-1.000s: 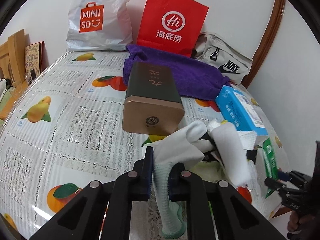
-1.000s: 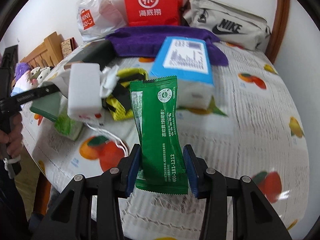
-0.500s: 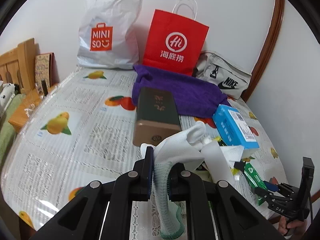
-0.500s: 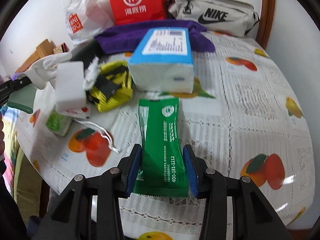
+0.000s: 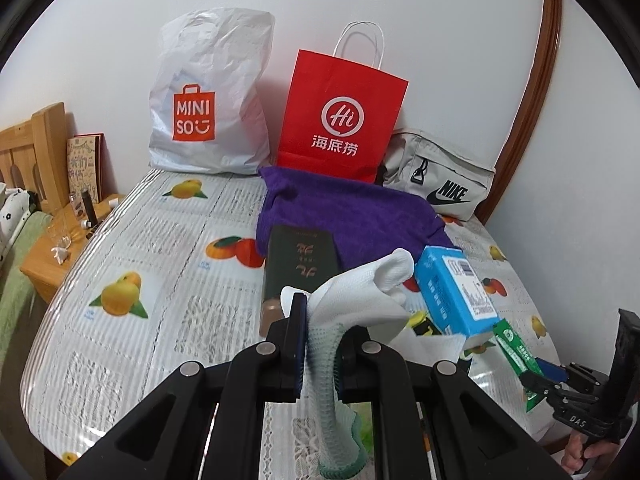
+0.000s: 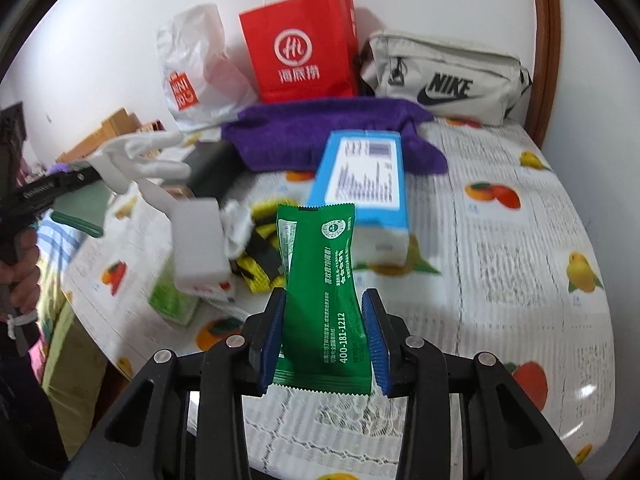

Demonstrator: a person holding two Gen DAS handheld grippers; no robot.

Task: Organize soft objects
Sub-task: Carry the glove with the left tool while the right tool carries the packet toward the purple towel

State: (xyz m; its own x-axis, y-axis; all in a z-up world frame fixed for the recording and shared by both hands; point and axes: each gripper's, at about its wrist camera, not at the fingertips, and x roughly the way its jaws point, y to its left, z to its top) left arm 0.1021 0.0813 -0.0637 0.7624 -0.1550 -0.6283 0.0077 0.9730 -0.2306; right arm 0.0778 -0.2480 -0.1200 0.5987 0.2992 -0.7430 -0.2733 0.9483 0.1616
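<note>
Claws (image 5: 318, 344) (image 6: 324, 328) have lifted higher, still pinching glove (image 5: 360, 292) and green packet (image 6: 320, 300).

Desk (image 5: 132, 344): covered with a white lace-pattern cloth printed with oranges and yellow fruit, glossy surface.

Back edge, against the wall: white MINISO plastic bag (image 5: 208, 96) at left, red paper bag (image 5: 340, 116) beside it, beige Nike pouch (image 5: 440, 180) at right.

In front of these: purple towel (image 5: 352, 216), spread flat. Dark green box (image 5: 300, 268) lies lengthwise, its far end at the towel's near edge. Blue tissue pack (image 6: 364, 188) to the box's right. Near it a yellow-and-black item (image 6: 260, 256), a white block (image 6: 200, 240) and a small light-green packet (image 6: 172, 300) close to the desk's edge.
</note>
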